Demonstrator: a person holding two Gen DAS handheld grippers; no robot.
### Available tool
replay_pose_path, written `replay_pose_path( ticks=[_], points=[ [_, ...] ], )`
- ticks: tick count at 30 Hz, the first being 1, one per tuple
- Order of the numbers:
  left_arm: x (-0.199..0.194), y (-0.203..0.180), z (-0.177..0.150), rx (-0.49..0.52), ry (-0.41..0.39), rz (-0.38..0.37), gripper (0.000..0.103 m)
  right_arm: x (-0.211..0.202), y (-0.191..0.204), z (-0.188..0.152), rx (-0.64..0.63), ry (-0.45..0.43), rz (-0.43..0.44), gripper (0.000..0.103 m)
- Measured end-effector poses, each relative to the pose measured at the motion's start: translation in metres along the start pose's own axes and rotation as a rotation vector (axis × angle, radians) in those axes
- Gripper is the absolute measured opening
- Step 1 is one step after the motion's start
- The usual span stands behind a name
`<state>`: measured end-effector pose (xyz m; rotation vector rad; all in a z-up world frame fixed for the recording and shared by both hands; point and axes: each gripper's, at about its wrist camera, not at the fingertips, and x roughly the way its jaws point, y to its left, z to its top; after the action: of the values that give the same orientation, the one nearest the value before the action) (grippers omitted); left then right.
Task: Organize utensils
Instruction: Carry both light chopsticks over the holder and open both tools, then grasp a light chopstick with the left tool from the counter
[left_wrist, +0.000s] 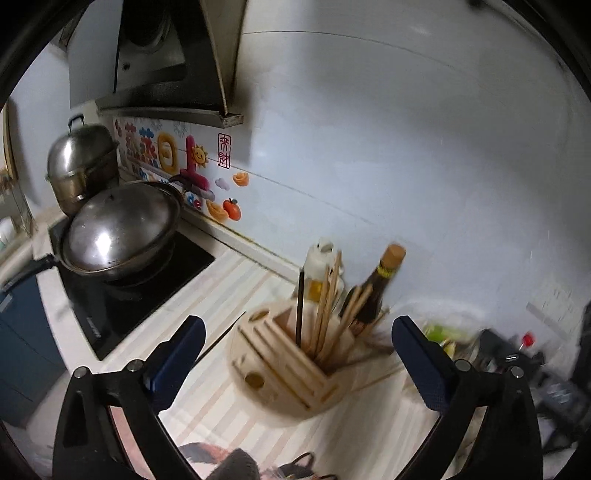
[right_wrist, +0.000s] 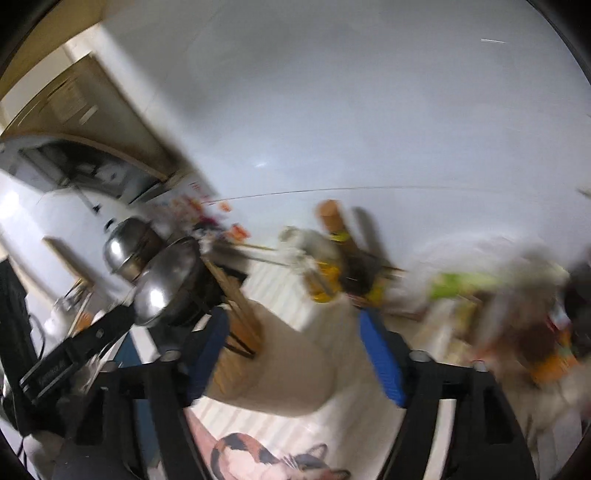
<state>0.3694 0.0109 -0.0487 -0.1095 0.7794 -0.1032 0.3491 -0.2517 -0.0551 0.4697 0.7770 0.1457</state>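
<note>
A round wooden utensil holder (left_wrist: 291, 369) stands on the striped counter, with several wooden chopsticks (left_wrist: 325, 314) and one black chopstick (left_wrist: 300, 306) upright in it. My left gripper (left_wrist: 295, 354) is open, its blue pads on either side of the holder, a little in front of it. In the blurred right wrist view, my right gripper (right_wrist: 295, 350) has its jaws around the holder (right_wrist: 291, 354); whether they press on it is unclear. Chopsticks (right_wrist: 240, 306) lean out of the holder to the left.
A dark sauce bottle (left_wrist: 373, 291) and an oil bottle (left_wrist: 317, 269) stand behind the holder. A lidded wok (left_wrist: 118, 229) and a steel steamer pot (left_wrist: 81, 162) sit on the stove at left. Cluttered items (left_wrist: 498, 350) lie at right. Tiled wall behind.
</note>
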Motion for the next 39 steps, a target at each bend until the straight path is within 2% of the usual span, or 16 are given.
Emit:
replay_pose_path(
  ticks=[2, 5, 7, 10, 11, 13, 16, 20, 25, 31, 37, 39],
  points=[
    [-0.004, -0.014, -0.016, 0.042, -0.006, 0.018, 0.103, -0.016, -0.017, -0.016, 0.025, -0.011, -0.063, 0.097],
    [0.003, -0.039, -0.042, 0.106, 0.033, -0.016, 0.103, -0.030, -0.047, -0.043, 0.076, 0.009, -0.150, 0.098],
    [0.018, -0.064, -0.062, 0.197, 0.075, -0.019, 0.103, -0.034, -0.069, -0.061, 0.118, 0.042, -0.193, 0.098],
    [0.042, -0.101, -0.095, 0.364, 0.084, 0.046, 0.103, -0.034, -0.108, -0.092, 0.187, 0.115, -0.302, 0.098],
    [0.048, -0.110, -0.104, 0.408, 0.084, 0.063, 0.103, -0.034, -0.121, -0.103, 0.216, 0.139, -0.336, 0.097],
    [0.069, -0.130, -0.125, 0.514, 0.092, 0.108, 0.103, -0.033, -0.145, -0.123, 0.269, 0.175, -0.402, 0.074],
    [0.099, -0.150, -0.146, 0.634, 0.080, 0.172, 0.103, -0.028, -0.189, -0.153, 0.363, 0.235, -0.486, 0.061],
    [0.139, -0.165, -0.158, 0.737, 0.077, 0.225, 0.103, -0.019, -0.231, -0.174, 0.426, 0.288, -0.561, 0.059],
    [0.178, -0.179, -0.160, 0.822, 0.094, 0.235, 0.103, -0.005, -0.260, -0.181, 0.460, 0.340, -0.597, 0.059],
    [0.215, -0.198, -0.167, 0.926, 0.115, 0.193, 0.088, 0.003, -0.269, -0.171, 0.431, 0.346, -0.631, 0.059],
    [0.241, -0.216, -0.182, 1.051, 0.122, 0.172, 0.064, 0.003, -0.279, -0.159, 0.424, 0.347, -0.647, 0.059],
    [0.249, -0.219, -0.186, 1.084, 0.123, 0.169, 0.053, 0.004, -0.279, -0.155, 0.420, 0.351, -0.651, 0.059]
  ],
)
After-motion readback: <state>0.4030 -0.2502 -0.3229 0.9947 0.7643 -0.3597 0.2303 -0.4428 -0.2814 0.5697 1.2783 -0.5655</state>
